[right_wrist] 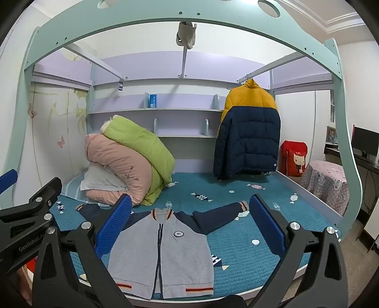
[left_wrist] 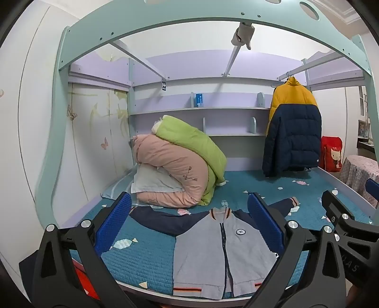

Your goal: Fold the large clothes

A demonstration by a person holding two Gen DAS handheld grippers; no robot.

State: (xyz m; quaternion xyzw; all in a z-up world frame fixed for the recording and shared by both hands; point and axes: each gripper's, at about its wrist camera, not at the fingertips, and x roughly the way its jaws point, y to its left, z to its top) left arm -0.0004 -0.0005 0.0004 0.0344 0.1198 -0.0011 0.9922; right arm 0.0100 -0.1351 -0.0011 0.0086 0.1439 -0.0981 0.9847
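A grey zip jacket with navy sleeves and striped collar and hem lies flat, front up, sleeves spread, on the teal quilted bed. It also shows in the right wrist view. My left gripper is open and empty, held above the bed's near edge in front of the jacket. My right gripper is open and empty, level with it. The right gripper's body shows at the right of the left wrist view; the left gripper's body shows at the left of the right wrist view.
Rolled pink and green quilts and a pillow sit at the bed's back left. A yellow and navy puffer coat hangs at the back right. A red bag and a covered stool stand right of the bed. The bunk frame arches overhead.
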